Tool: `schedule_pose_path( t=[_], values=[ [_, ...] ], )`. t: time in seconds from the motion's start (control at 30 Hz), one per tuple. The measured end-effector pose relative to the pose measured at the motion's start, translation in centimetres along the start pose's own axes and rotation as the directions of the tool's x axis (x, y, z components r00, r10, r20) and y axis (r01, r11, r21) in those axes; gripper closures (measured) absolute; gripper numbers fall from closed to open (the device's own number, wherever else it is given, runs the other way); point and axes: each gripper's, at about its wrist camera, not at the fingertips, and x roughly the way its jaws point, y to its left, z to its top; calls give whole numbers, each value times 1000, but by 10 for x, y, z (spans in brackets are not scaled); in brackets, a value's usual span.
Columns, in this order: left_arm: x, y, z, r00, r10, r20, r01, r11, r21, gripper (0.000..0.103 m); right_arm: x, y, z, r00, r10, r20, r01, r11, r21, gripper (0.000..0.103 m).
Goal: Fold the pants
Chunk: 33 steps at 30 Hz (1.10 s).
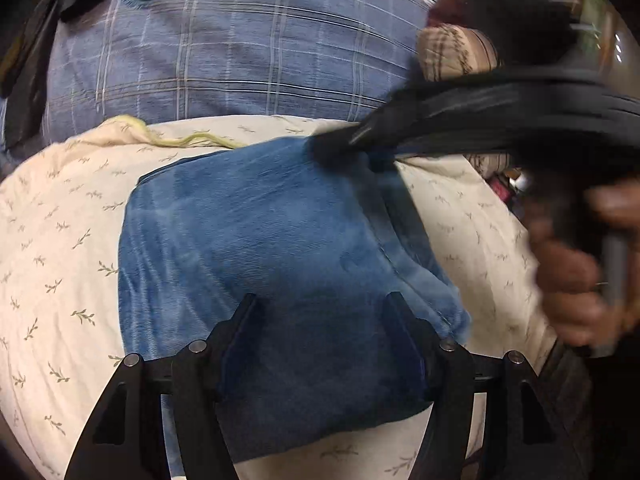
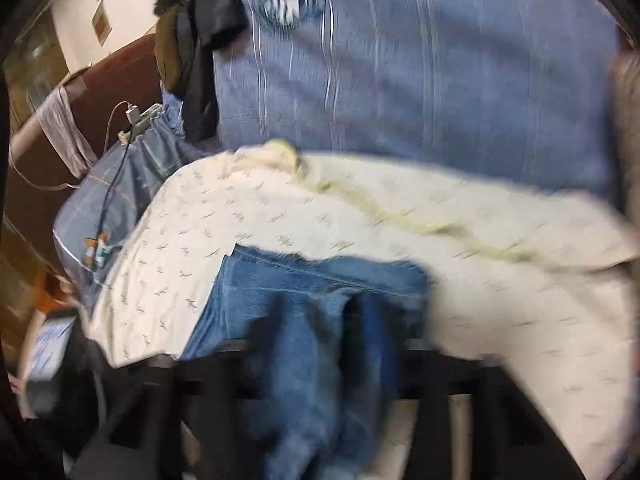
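Spread jaws of the left gripper point(image 1: 320, 320) straddle the folded blue pants point(image 1: 260, 248), pads not pinching. Beyond, the right gripper point(image 1: 340, 146), nearly closed, nips the far corner; all lies on cream bedding point(image 1: 60, 248) before a blue plaid pillow point(image 1: 240, 48)

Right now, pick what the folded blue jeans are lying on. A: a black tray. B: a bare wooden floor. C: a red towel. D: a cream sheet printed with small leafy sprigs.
D: the folded blue jeans lie on a cream sheet printed with small sprigs, which shows around them on several sides in both wrist views.
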Motion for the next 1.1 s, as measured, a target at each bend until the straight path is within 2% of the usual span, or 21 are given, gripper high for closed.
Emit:
schedule_pose_path(
  t=[0.03, 0.07, 0.1, 0.17, 0.23, 0.3, 0.37, 0.4, 0.43, 0.47, 0.53, 0.57, 0.6, 0.67, 0.73, 0.83, 0.9, 0.93, 0.97, 1.03, 1.1],
  values=[
    [1, -1, -1, 1000, -2, -2, 2, 1000, 11, 39, 8, -4, -4, 1000, -24, -2, 24, 1000, 14, 87],
    [2, -2, -2, 1000, -7, -7, 7, 1000, 16, 39, 9, -8, -5, 1000, -26, -16, 27, 999, 32, 98],
    [2, -3, -1, 1000, -12, -8, 12, 1000, 18, 39, 3, -10, -5, 1000, -4, -11, 5, 999, 46, 100],
    [0, -6, 0, 999, -37, -4, 37, 999, 26, 39, -22, -8, -6, 999, 27, 42, -28, 999, 30, 101],
    [-3, -11, -1, 998, -58, 0, 57, 997, 45, 39, -30, -5, -8, 998, -1, 59, 0, 1000, 4, 101],
    [0, -20, -5, 999, -37, -4, 37, 995, 90, 39, -7, -15, -12, 999, -46, 12, 46, 998, 37, 101],
    [4, -26, -9, 1000, -3, -4, 4, 991, 134, 39, 17, -30, -17, 998, -31, -54, 36, 994, 99, 102],
    [4, -27, -9, 1000, 2, -5, -2, 990, 141, 39, 18, -33, -18, 998, -21, -51, 27, 993, 119, 102],
    [3, -26, -9, 1000, -3, -5, 4, 990, 140, 39, 10, -32, -17, 1000, 3, -29, 1, 991, 132, 99],
    [-1, -24, -7, 1000, -20, -10, 21, 992, 128, 39, 1, -31, -16, 1000, 21, -10, -20, 991, 135, 91],
    [-11, -13, -1, 995, -96, -10, 97, 993, 73, 39, -23, -33, -19, 997, 59, 58, -67, 986, 151, 63],
    [-19, -6, 3, 990, -144, 5, 143, 989, 39, 37, -38, -38, -23, 991, 77, 110, -96, 978, 184, 39],
    [-27, 1, 7, 985, -169, 28, 168, 986, 13, 36, -47, -43, -26, 986, 85, 144, -114, 971, 211, 27],
    [-41, 15, 14, 983, -165, 80, 167, 986, -20, 34, -62, -56, -38, 974, 112, 196, -163, 950, 266, 27],
    [-54, 32, 22, 980, -146, 132, 155, 986, -63, 29, -67, -70, -49, 970, 119, 211, -184, 929, 322, 27],
    [-61, 65, 40, 989, -78, 129, 99, 981, -165, 26, -58, -82, -52, 973, 127, 191, -192, 905, 379, 21],
    [-58, 88, 50, 996, -21, 82, 41, 968, -246, 26, -49, -80, -44, 975, 144, 171, -199, 907, 371, 21],
    [-53, 103, 55, 998, -25, 57, 40, 958, -286, 26, -47, -75, -37, 979, 133, 155, -179, 923, 340, 21],
    [-41, 123, 62, 1000, -27, -5, 24, 938, -347, 26, -46, -69, -31, 984, 111, 142, -151, 939, 308, 21],
    [-18, 143, 71, 993, -29, -116, -19, 919, -395, 26, -38, -56, -16, 994, 42, 98, -63, 972, 226, 17],
    [5, 154, 78, 983, -59, -175, -16, 917, -398, 26, -19, -50, -7, 999, 15, 32, -21, 981, 192, 16]
  ],
)
